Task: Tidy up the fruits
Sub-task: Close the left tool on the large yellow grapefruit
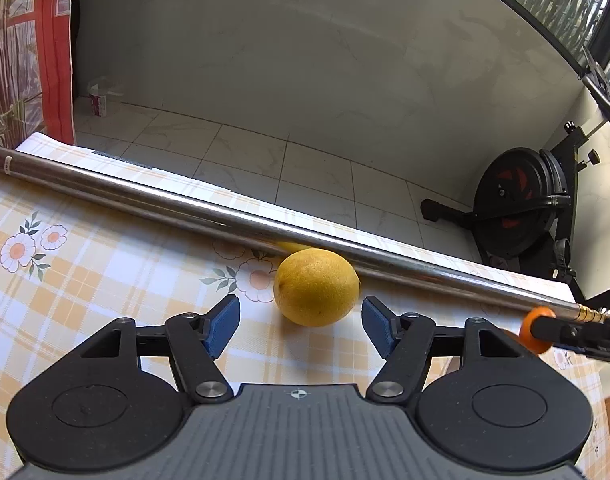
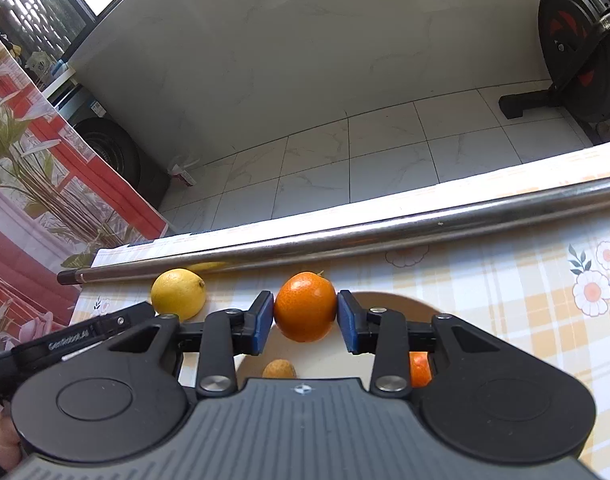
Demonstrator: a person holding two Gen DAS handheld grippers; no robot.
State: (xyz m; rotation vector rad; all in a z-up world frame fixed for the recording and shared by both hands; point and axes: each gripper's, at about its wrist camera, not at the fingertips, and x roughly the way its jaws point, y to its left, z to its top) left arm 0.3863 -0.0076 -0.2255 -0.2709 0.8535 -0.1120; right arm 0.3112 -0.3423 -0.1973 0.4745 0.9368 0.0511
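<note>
An orange (image 2: 304,306) is gripped by the right gripper (image 2: 304,316); the left gripper (image 1: 301,326), fingers open, must be closed on the lemon (image 1: 316,286) at frame centre.

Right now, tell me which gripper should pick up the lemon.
Left. The left gripper stands open right before the lemon, which lies against the metal pole. The right gripper is shut on an orange.
</note>
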